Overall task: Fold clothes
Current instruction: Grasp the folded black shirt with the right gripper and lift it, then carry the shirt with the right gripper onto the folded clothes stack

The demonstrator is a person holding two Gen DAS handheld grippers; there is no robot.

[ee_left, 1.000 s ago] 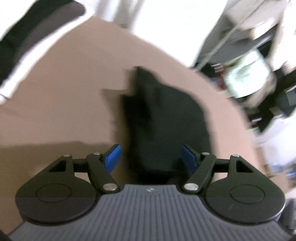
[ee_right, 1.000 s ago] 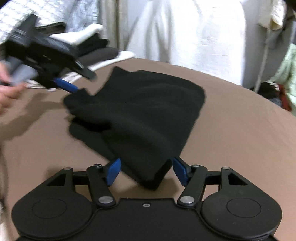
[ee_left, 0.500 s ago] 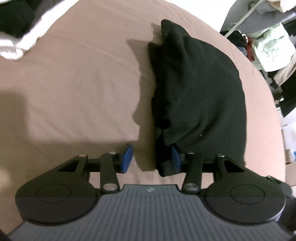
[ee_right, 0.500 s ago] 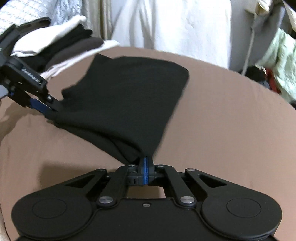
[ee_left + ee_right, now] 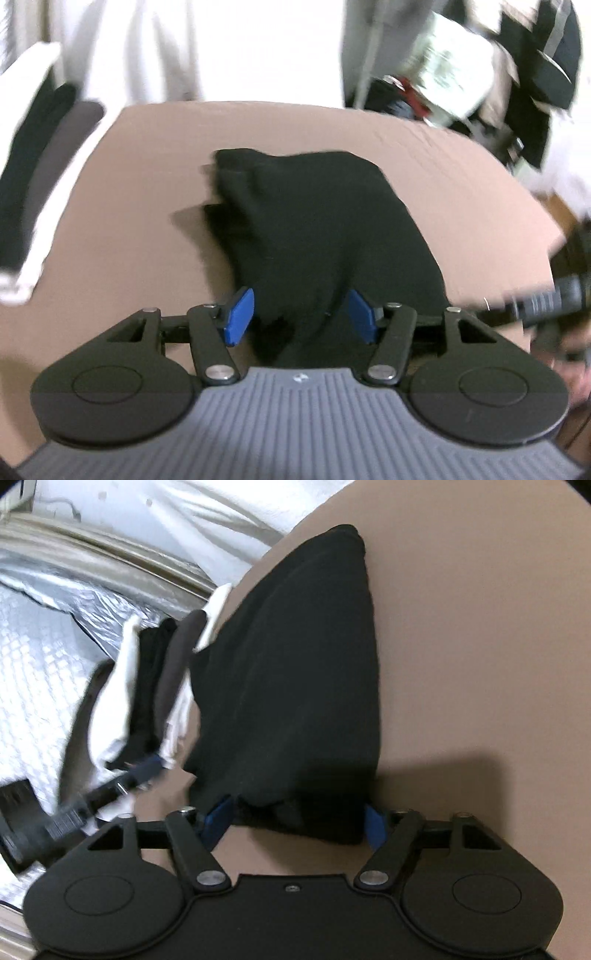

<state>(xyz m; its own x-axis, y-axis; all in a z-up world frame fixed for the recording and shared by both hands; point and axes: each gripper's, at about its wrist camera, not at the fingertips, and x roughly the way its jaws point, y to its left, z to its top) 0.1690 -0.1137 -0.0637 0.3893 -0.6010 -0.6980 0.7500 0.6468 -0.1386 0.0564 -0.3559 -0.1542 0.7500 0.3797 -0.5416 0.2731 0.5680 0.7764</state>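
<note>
A folded black garment (image 5: 317, 229) lies on the brown table (image 5: 140, 221). It also shows in the right wrist view (image 5: 295, 686). My left gripper (image 5: 301, 315) is open, its blue pads on either side of the garment's near edge. My right gripper (image 5: 295, 821) is open too, with the garment's near end lying between its pads. The right gripper shows blurred at the right edge of the left wrist view (image 5: 554, 295), and the left gripper shows at the left of the right wrist view (image 5: 85, 805).
A stack of folded white, black and grey clothes (image 5: 147, 686) sits beside the garment on the brown table (image 5: 480, 664); it also shows in the left wrist view (image 5: 40, 147). White fabric (image 5: 221, 48) hangs behind the table, with cluttered clothes (image 5: 480, 74) at the back right.
My right gripper, shut on the garment's edge half a second ago, has opened. My left gripper has opened wider. Both views have swung round.
</note>
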